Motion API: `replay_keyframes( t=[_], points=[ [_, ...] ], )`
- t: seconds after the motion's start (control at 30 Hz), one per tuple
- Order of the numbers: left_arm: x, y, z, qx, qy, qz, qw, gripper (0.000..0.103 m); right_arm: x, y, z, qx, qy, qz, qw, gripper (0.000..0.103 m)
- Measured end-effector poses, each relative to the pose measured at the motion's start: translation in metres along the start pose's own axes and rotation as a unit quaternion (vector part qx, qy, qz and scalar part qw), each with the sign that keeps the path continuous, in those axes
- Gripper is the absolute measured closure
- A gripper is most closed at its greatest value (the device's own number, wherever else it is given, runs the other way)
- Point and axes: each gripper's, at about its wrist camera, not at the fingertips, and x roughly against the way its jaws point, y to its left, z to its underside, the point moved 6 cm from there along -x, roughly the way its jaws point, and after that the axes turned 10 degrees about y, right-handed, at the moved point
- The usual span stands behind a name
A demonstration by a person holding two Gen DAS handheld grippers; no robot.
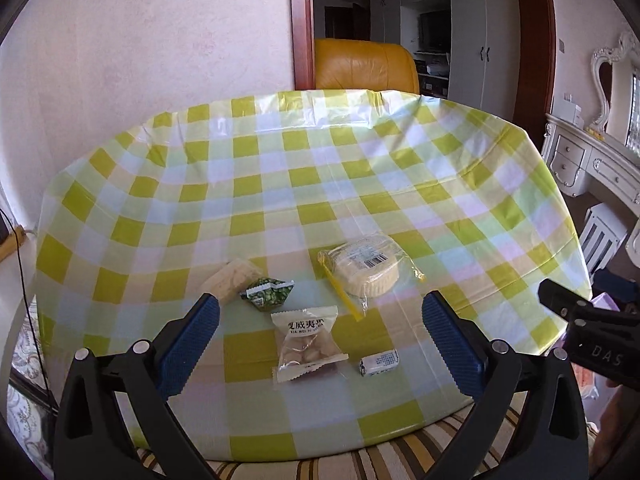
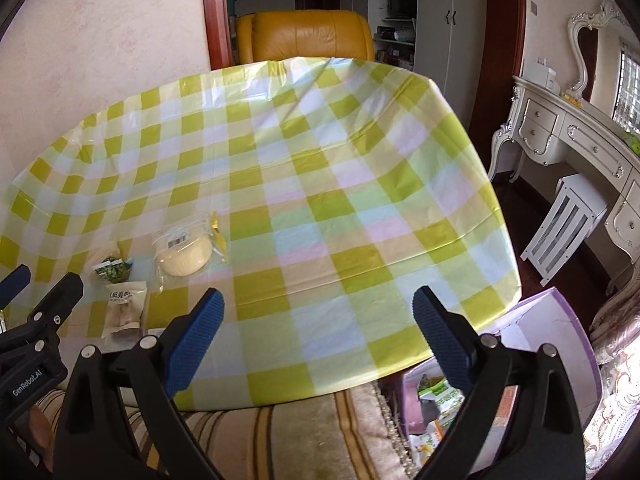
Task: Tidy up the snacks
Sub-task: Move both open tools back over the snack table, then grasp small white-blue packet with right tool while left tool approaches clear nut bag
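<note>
My left gripper [image 1: 320, 340] and right gripper [image 2: 316, 336] gape, empty, over the glossy checked tablecloth [image 1: 280, 168]. At five o'clock, only the right view shows a purple box [image 2: 560, 320], perhaps cardboard.

Clear snack packet [image 1: 306, 344]: Chinese characters over the Latin line "XIA WEI YI…" (end unclear). Round cake's bag [image 1: 366, 266]: a barcode label, digits too small to read. Right gripper's [image 1: 560, 308] body, in the left wrist view: "DAS". Left gripper's [image 2: 16, 292] body, in the right wrist view: "GenRobot.AI".
</note>
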Motion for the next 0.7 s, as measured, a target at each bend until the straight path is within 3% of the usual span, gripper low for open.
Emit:
replay_keyframes(
  t=[0.1,0.37,0.6,0.7],
  points=[
    [-0.011,0.018,0.010,0.035,0.028,0.038,0.9982,0.005,-0.010,0.025,0.008,0.026,0.021,-0.017,0.999,0.008],
    [-0.033,0.064,0.030,0.123,0.078,0.060,0.9875,0.007,-0.036,0.054,0.017,0.057,0.079,-0.041,0.994,0.008],
    [-0.055,0.091,0.051,0.173,0.135,0.092,0.9714,0.030,-0.054,0.081,0.025,0.094,0.115,-0.074,0.986,0.008],
    [-0.060,0.092,0.054,0.177,0.146,0.104,0.9677,0.035,-0.061,0.096,0.029,0.122,0.127,-0.082,0.981,0.008]
  ],
)
